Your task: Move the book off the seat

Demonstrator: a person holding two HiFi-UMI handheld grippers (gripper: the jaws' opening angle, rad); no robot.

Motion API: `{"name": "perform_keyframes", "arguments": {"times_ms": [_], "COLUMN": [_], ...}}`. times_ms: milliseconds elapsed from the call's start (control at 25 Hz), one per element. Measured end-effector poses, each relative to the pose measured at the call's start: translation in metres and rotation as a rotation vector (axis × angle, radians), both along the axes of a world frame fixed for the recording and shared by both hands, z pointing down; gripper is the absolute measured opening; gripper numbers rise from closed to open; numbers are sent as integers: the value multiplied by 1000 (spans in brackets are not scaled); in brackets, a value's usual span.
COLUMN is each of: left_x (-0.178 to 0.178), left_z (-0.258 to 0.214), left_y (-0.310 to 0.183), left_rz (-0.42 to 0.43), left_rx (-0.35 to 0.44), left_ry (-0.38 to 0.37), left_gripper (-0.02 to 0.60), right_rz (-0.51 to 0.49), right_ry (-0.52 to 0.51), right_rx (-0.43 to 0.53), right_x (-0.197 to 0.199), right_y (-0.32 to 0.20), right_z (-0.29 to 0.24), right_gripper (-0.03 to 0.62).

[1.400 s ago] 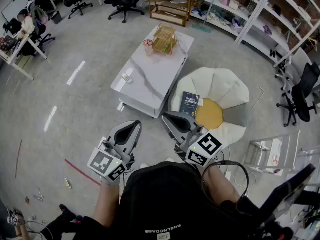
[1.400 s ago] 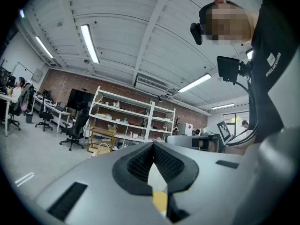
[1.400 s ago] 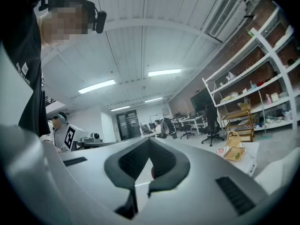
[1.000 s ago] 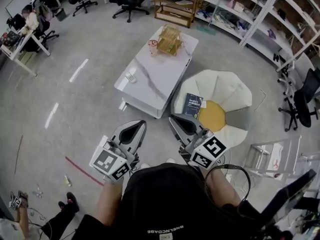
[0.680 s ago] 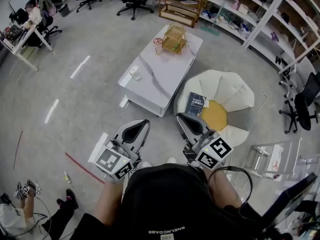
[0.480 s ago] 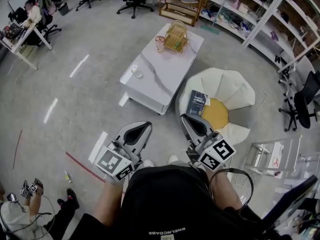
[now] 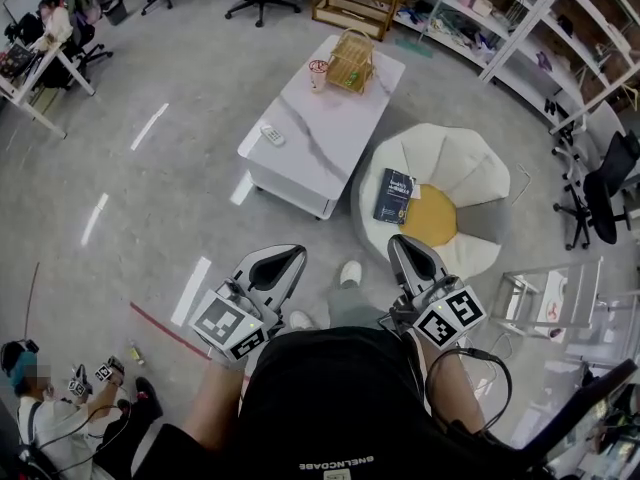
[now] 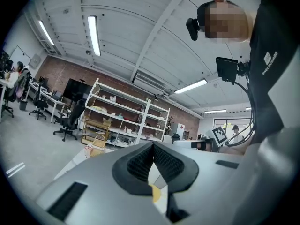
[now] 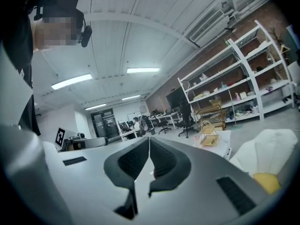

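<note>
A dark blue book (image 7: 397, 194) lies flat on the left part of a white petal-shaped seat (image 7: 465, 163) with a yellow centre cushion (image 7: 432, 216). Both grippers hang low in front of the person, well short of the seat. My left gripper (image 7: 283, 259) is shut and empty over the bare floor. My right gripper (image 7: 409, 251) is also shut and empty, just in front of the seat's near edge. In the left gripper view the pads (image 8: 140, 161) meet with nothing between them. In the right gripper view the seat (image 9: 267, 146) shows at the lower right.
A white marble-top low table (image 7: 310, 143) stands left of the seat, with a wire basket (image 7: 351, 60), a cup (image 7: 319, 71) and a remote (image 7: 270, 135) on it. Shelving (image 7: 520, 18) lines the back. An office chair (image 7: 600, 183) and a small rack (image 7: 545, 303) stand right; a person (image 7: 40, 408) crouches bottom left.
The person has stepped forward, so seat and table sit closer. Both grippers have stayed shut; the right one has shifted to the right. A person has come into view at the bottom left.
</note>
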State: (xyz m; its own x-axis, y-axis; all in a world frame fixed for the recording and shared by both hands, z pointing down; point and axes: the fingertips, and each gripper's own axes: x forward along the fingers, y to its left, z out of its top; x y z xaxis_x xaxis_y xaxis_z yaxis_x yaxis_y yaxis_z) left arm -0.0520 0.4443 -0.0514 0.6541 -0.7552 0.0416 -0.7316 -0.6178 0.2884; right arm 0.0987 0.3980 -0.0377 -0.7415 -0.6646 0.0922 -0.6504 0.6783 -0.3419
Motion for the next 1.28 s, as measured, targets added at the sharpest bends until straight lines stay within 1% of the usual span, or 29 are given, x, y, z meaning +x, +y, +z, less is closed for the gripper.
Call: {"name": "perform_keyframes", "arguments": {"times_ms": [280,600,760,920,1080,1280], "left_x": [7,22,36,46,51,53], "left_z": [11,23,41,61,73,86], "left_y": [-27,-82,-114,-147,-182,-229], "left_rz": [16,4,10,1,-16,-46], "left_rx": [-20,-55,-83,-128,-170,-211], "left_ry": [-22,-27,-37,-40,-49,-53], "left_gripper": [6,6,6,6,6,6], "right_rz": [6,-4,2,-5,-7,-36], "right_ry": [2,-13,-25,-19,-18,0], "right_rx": [-1,-26,-57,-93,-139,-189], "right_x": [3,16,31,43,52,57], "right_y": [-30,-84,-118,-156,-195,-240], "right_z": [10,21,40,62,78,102], "right_gripper": [15,14,15,15,15,15]}}
